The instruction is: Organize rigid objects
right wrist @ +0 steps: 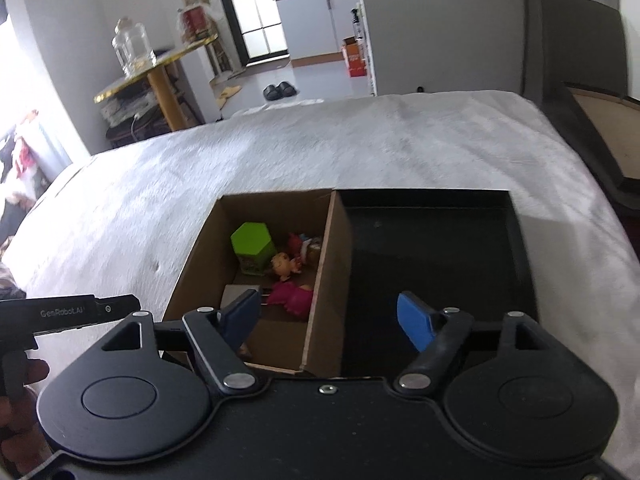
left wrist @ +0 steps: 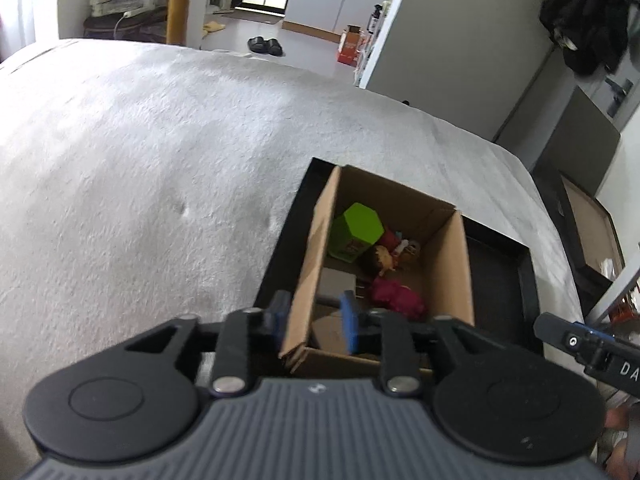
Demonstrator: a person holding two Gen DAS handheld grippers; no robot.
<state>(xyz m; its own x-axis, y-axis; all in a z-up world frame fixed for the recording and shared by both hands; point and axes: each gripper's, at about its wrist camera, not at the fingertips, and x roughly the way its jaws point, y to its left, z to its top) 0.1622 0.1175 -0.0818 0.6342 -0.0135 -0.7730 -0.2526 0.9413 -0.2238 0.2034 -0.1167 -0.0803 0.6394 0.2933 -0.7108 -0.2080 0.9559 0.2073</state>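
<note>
A brown cardboard box (left wrist: 448,264) (right wrist: 326,280) sits in the left part of a black tray (left wrist: 504,276) (right wrist: 432,248) on a white bed cover. Inside it lie a green hexagonal box (left wrist: 358,228) (right wrist: 252,246), a small doll figure (left wrist: 382,260) (right wrist: 285,265), a magenta toy (left wrist: 396,296) (right wrist: 290,298) and a grey block (left wrist: 338,282) (right wrist: 236,294). My left gripper (left wrist: 316,318) straddles the box's near left wall, jaws partly apart, not pinching it. My right gripper (right wrist: 330,318) is open and empty over the box's right wall.
The white bed cover (left wrist: 140,168) (right wrist: 280,152) spreads left and far. The tray's right half (right wrist: 440,240) is bare. A dark headboard (right wrist: 584,132) stands at the right. A yellow table (right wrist: 156,68), slippers (right wrist: 280,90) and a red carton (right wrist: 354,58) stand beyond.
</note>
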